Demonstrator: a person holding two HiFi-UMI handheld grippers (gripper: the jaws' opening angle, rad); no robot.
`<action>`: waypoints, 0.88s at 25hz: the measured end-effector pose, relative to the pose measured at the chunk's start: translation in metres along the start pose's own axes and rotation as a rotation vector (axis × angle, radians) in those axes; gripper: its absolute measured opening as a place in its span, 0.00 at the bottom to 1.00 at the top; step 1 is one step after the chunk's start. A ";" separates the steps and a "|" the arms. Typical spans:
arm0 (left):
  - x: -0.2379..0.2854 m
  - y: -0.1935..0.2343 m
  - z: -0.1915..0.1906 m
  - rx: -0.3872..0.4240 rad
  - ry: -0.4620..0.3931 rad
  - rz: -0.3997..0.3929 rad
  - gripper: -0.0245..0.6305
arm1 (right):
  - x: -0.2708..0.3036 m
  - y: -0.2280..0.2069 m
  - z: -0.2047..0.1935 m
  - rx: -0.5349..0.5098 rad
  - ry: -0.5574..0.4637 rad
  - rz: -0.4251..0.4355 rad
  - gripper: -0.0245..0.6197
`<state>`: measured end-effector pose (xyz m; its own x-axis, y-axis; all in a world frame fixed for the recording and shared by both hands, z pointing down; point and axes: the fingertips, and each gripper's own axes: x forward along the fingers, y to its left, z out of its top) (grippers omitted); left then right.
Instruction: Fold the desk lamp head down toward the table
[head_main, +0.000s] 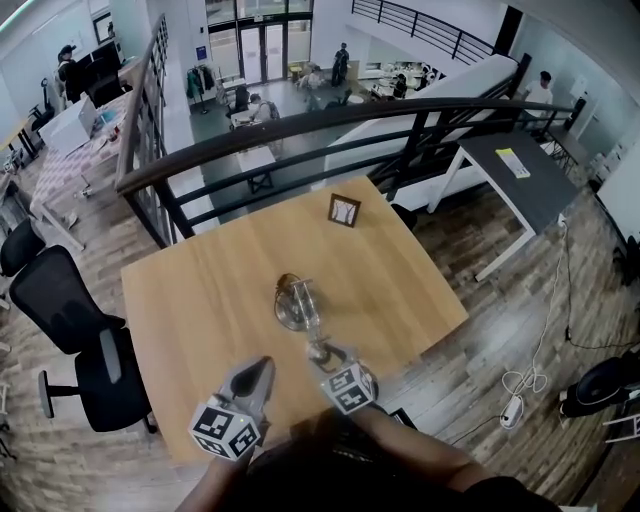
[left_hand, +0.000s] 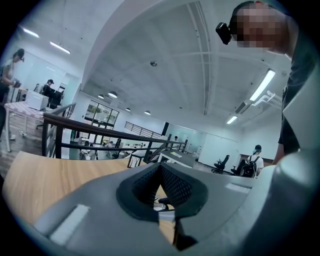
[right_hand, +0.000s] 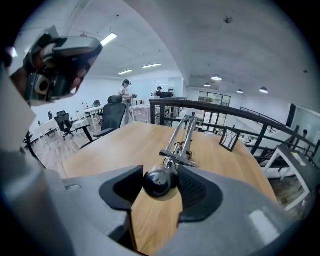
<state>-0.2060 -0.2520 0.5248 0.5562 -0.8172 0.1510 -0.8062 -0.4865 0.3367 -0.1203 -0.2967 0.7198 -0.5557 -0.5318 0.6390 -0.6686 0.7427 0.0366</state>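
Note:
A chrome desk lamp (head_main: 291, 304) stands in the middle of the wooden table (head_main: 200, 290), its arm (right_hand: 183, 135) folded low over the tabletop. In the right gripper view the round dark lamp head (right_hand: 158, 183) sits between the jaws and touches both pads. My right gripper (head_main: 327, 354) is shut on it just above the wood (right_hand: 125, 145). My left gripper (head_main: 256, 374) hovers near the table's front edge, left of the lamp. In its own view the left gripper (left_hand: 160, 167) has its tips together with nothing in them.
A small framed marker card (head_main: 343, 210) stands near the table's far edge and also shows in the right gripper view (right_hand: 229, 139). Black office chairs (head_main: 70, 320) are at the left. A dark railing (head_main: 300, 125) runs behind, with a grey desk (head_main: 520, 170) at the right.

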 end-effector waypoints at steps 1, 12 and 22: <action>-0.002 0.002 0.000 -0.001 0.000 0.006 0.04 | 0.005 0.000 -0.003 -0.009 0.006 -0.004 0.37; -0.009 0.008 -0.005 -0.004 0.011 0.048 0.04 | 0.053 -0.003 -0.031 -0.082 0.066 -0.016 0.36; 0.001 -0.004 -0.006 0.009 0.020 0.026 0.04 | 0.066 -0.009 -0.036 -0.098 0.071 -0.023 0.36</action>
<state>-0.2007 -0.2489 0.5294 0.5392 -0.8232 0.1779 -0.8219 -0.4683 0.3241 -0.1331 -0.3238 0.7887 -0.5022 -0.5220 0.6894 -0.6275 0.7686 0.1248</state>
